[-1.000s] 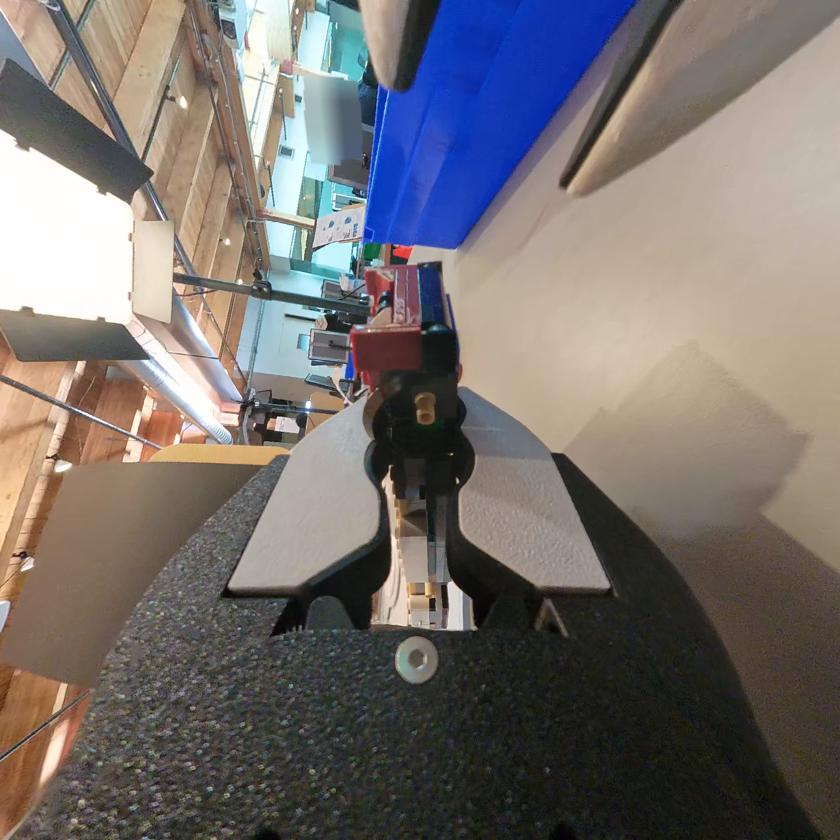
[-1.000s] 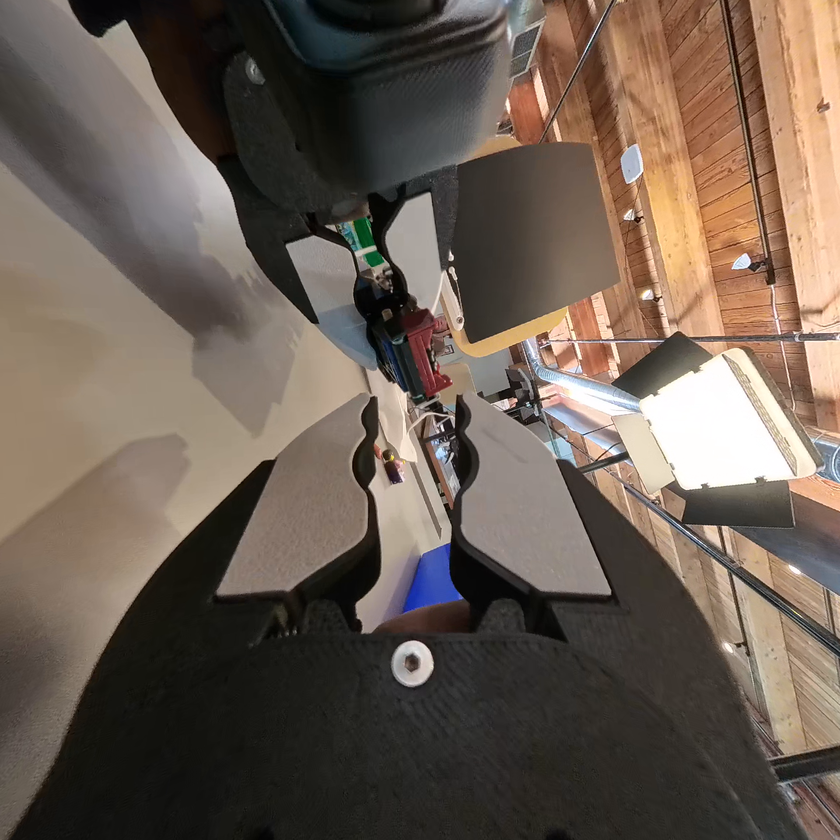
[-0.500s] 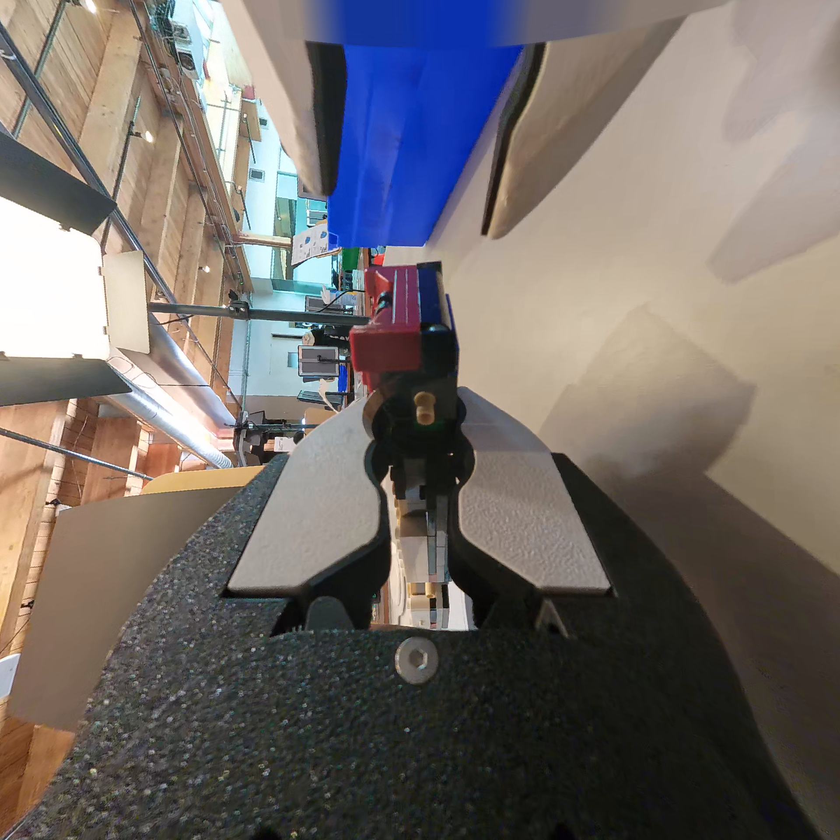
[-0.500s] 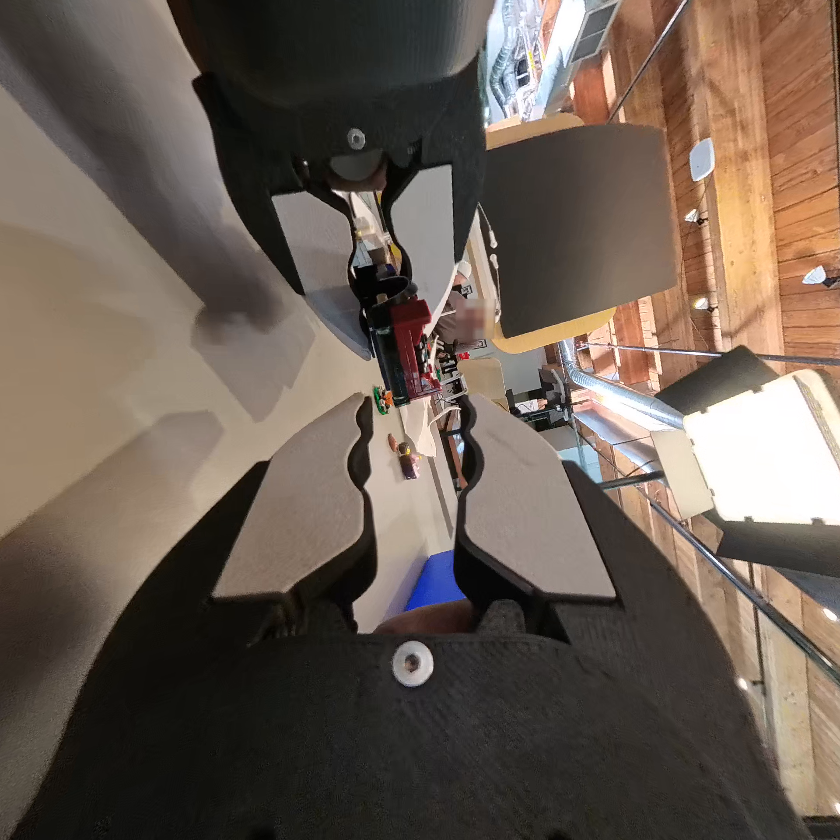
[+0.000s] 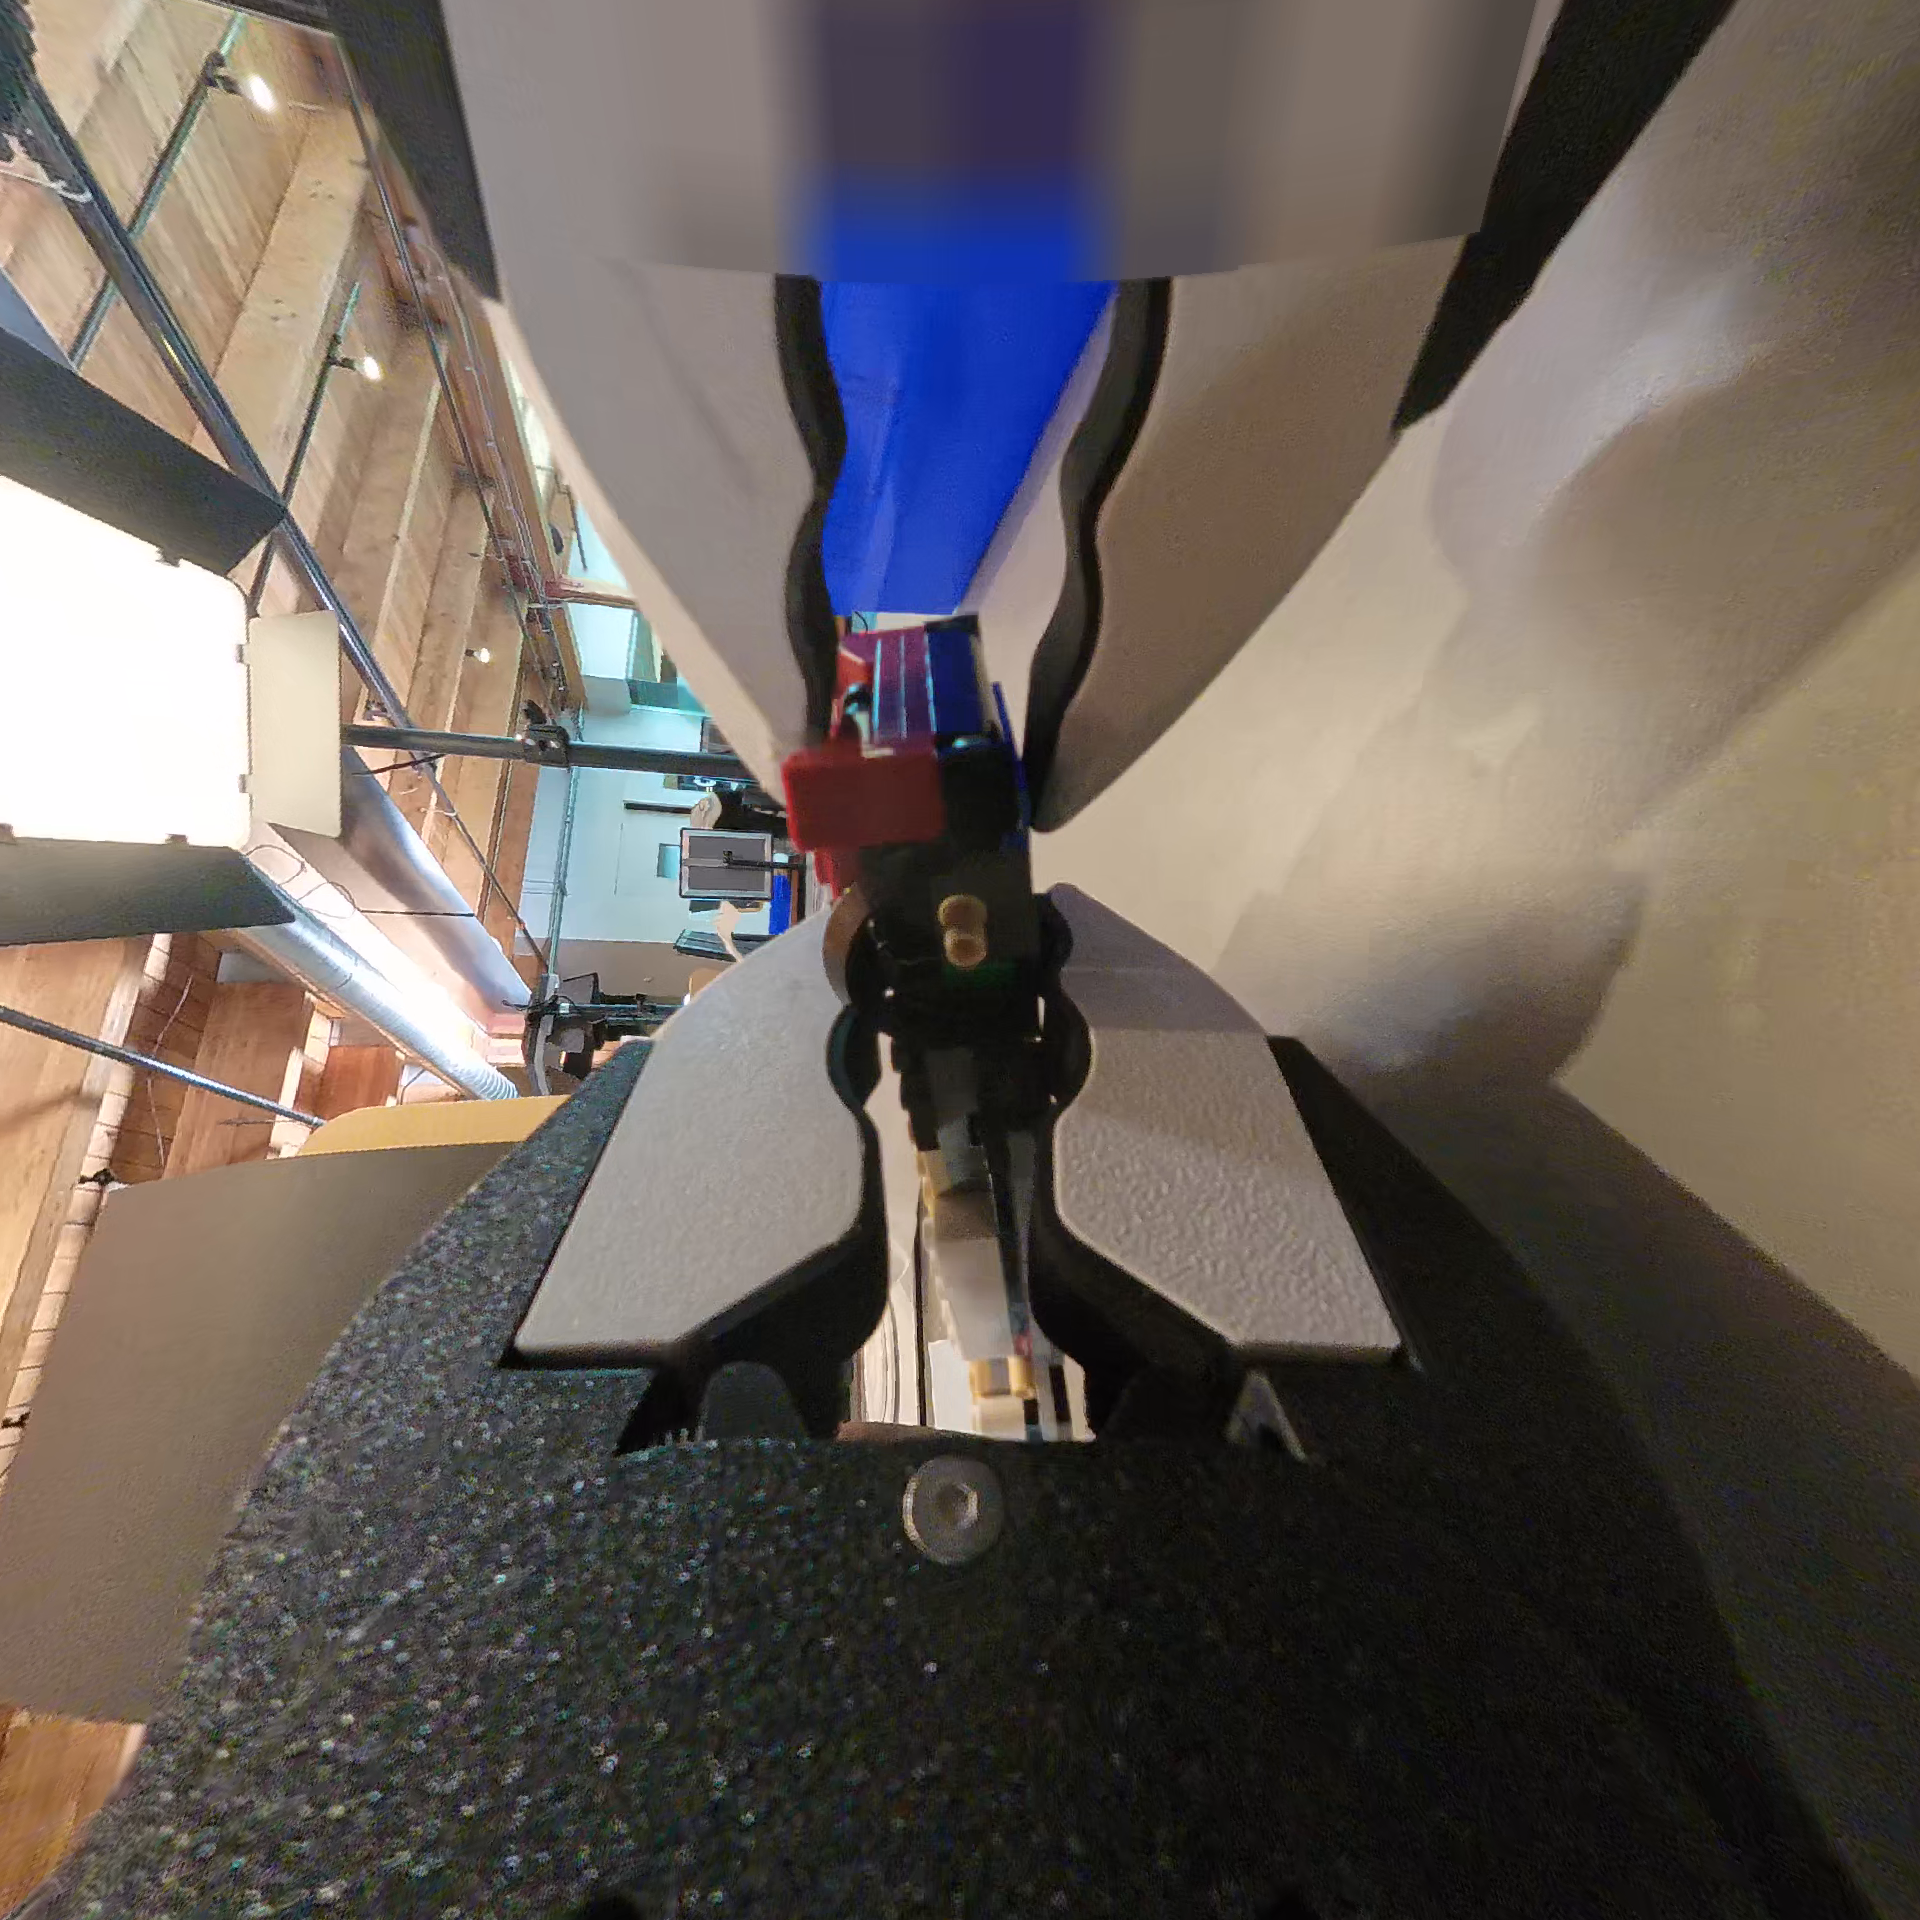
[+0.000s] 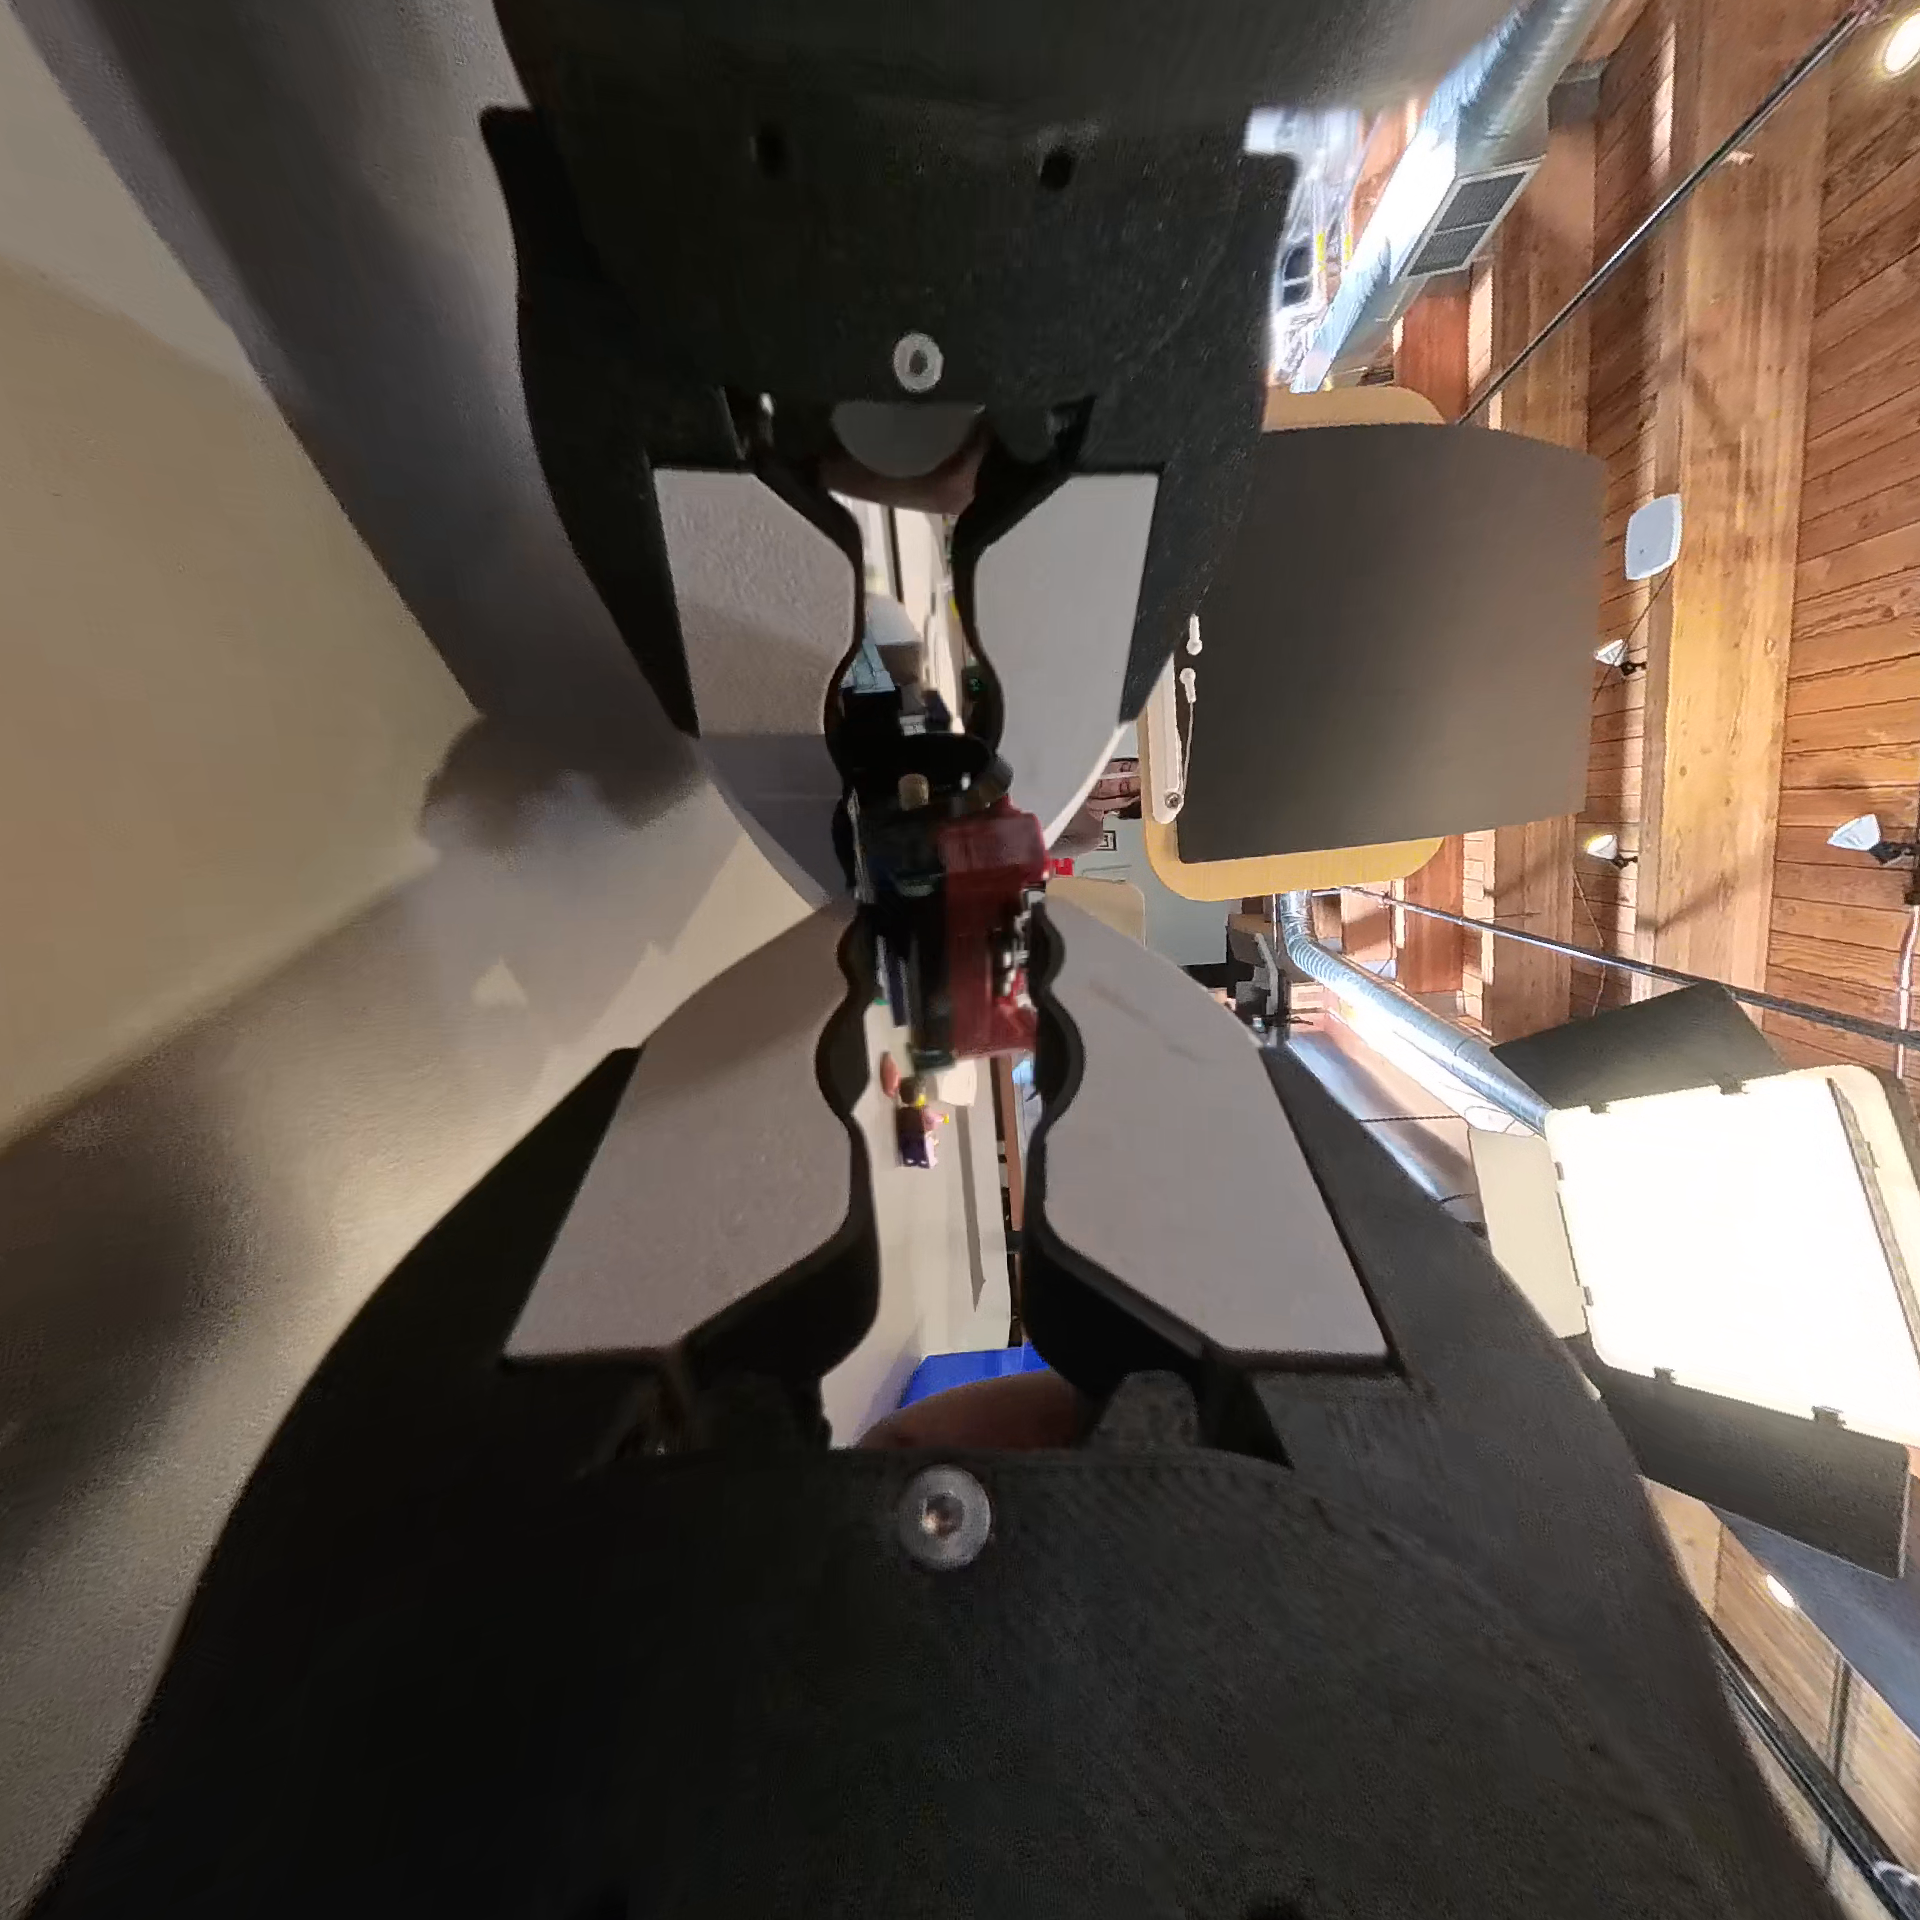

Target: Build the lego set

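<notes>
A small toy brick model (image 5: pixel 883 800), red, blue and black with a tan peg, is held in the air between both grippers. My left gripper (image 5: pixel 945 925) is shut on its black end. My right gripper (image 5: pixel 930 790) comes in from the top of the left wrist view, and its pads press on the red and blue end. In the right wrist view my right gripper (image 6: pixel 940 935) is shut on the model (image 6: pixel 987 935), and the left gripper (image 6: pixel 935 831) faces it from above, tip to tip.
The cream table (image 5: pixel 1558 727) runs along one side and also shows in the right wrist view (image 6: pixel 208 727). A small brick figure (image 6: pixel 920 1122) lies on it. A blue cloth (image 5: pixel 935 436) lies farther off. A bright light panel (image 6: pixel 1714 1247) and a grey board (image 6: pixel 1382 644) stand beyond. The grippers are tip to tip, or close to it.
My right gripper moved in toward the left one and closed its pads on the model's red and blue end. My left gripper kept its hold throughout.
</notes>
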The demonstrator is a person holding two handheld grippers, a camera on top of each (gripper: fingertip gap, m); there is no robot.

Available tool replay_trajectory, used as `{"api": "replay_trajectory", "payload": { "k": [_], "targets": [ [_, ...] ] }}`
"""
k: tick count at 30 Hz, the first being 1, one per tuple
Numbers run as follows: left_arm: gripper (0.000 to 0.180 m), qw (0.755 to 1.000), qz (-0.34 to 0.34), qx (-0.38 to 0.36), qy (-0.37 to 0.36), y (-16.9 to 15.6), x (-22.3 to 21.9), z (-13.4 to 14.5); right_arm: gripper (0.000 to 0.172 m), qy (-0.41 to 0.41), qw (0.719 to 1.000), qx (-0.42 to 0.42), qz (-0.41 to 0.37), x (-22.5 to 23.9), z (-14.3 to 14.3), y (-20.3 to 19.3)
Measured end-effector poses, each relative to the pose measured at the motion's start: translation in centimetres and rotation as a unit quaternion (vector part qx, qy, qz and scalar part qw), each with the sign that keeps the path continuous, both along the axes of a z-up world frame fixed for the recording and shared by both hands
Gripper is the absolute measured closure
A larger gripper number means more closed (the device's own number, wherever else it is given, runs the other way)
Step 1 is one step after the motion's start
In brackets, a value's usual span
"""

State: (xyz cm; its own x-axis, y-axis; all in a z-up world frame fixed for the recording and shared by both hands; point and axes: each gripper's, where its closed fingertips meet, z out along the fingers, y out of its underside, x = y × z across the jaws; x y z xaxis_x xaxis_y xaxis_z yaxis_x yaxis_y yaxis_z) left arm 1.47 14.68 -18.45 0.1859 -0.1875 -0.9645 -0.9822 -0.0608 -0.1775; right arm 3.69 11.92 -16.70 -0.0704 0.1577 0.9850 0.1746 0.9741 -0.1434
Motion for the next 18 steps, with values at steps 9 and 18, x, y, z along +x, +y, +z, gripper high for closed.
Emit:
{"api": "replay_trajectory", "payload": {
  "k": [9,18],
  "targets": [
    [0.137,0.999,0.030,-0.004,0.010,-1.4,-0.9,-0.6,0.146,-0.029,0.999,0.011,-0.009,-0.7,-1.0,-0.4],
    [0.118,0.996,0.060,-0.046,-0.054,-5.3,-4.3,-1.1,0.143,-0.118,0.992,0.007,-0.043,-0.3,-3.1,2.0]
  ]
}}
